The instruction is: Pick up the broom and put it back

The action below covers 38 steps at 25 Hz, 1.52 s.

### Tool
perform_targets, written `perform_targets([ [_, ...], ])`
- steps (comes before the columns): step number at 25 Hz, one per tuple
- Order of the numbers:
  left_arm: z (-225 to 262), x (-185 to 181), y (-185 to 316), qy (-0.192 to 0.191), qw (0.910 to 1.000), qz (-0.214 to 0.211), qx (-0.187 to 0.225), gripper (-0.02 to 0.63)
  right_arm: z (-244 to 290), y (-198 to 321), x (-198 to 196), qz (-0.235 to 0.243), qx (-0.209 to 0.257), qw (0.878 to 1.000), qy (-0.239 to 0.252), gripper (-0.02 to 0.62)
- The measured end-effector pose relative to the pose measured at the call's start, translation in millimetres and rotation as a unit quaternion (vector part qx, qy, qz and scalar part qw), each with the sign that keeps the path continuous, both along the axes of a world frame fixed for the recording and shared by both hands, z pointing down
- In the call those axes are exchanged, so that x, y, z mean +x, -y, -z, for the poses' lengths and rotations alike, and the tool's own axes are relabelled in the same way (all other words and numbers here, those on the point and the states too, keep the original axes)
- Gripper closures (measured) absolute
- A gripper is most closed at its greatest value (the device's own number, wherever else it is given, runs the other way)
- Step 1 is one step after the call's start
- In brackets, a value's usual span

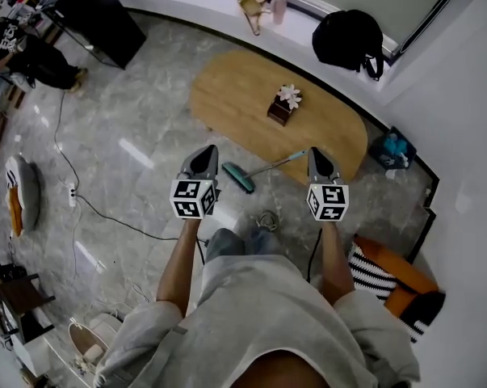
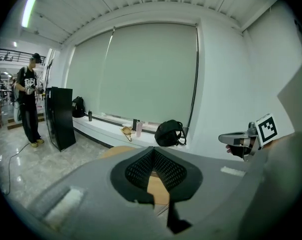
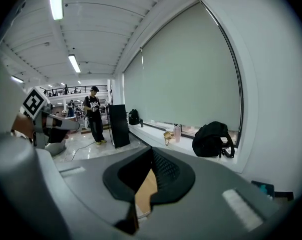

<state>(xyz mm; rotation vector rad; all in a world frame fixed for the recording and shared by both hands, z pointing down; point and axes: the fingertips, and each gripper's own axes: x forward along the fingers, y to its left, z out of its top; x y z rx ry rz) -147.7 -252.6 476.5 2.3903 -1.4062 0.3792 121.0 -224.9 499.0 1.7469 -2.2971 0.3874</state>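
Observation:
The broom (image 1: pixel 245 176) lies on the grey floor in the head view. Its teal head is toward the left, and its thin handle runs up to the right under the edge of the oval wooden table (image 1: pixel 235 95). My left gripper (image 1: pixel 208 153) hangs in the air just left of the broom head, jaws together and empty. My right gripper (image 1: pixel 316 153) hovers by the handle's far end, also shut and empty. Neither gripper view shows the broom. My left gripper (image 2: pixel 153 154) and right gripper (image 3: pixel 151 154) point toward the window wall, with only a sliver of table visible between the jaws.
A small box with a white flower (image 1: pixel 284 103) stands on the table. On the window ledge sit a black backpack (image 1: pixel 349 38) and bottles. A black cabinet (image 1: pixel 98 14) and a person (image 1: pixel 21 51) are at the far left. A cable and power strip (image 1: pixel 72 194) lie on the floor, with striped and orange items (image 1: pixel 388 277) at right.

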Motion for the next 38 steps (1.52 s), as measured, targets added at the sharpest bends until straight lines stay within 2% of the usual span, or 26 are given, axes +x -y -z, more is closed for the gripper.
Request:
perform_targets([
  [6,-31.3,0.6,11.0,0.009,0.9997,-0.009,-0.022,0.603,-27.4,4.1,-5.8,-0.007,-0.024,1.0,0.011,0.592],
  [10,-57.3,3.3,11.7,0.0,0.9985,-0.027,-0.048,0.603,-51.6,-2.4,-9.9,-0.02,-0.046,0.999,0.008,0.592],
  [16,-99.5,-10.0,6.0,-0.002,0.9959,-0.046,-0.078,0.603,-85.4,-21.4,-23.0,-0.048,-0.076,0.996,0.013,0.592],
  [27,-178.8,-30.2,-10.3,0.013,0.991,-0.052,-0.123,0.603,-169.6,-61.1,-28.9,-0.082,-0.135,0.987,0.025,0.592],
  [32,-204.6,-30.2,-26.4,0.014,0.9884,-0.053,-0.142,0.603,-203.2,-71.3,-32.0,-0.083,-0.154,0.983,0.051,0.592],
  [34,-211.3,-31.3,-32.7,0.015,0.9875,-0.053,-0.147,0.603,-213.7,-71.3,-35.2,-0.08,-0.16,0.982,0.061,0.526],
  [38,-219.1,-33.7,-40.4,0.018,0.9868,-0.053,-0.152,0.603,-227.4,-63.4,-33.4,-0.088,-0.16,0.981,0.07,0.485],
])
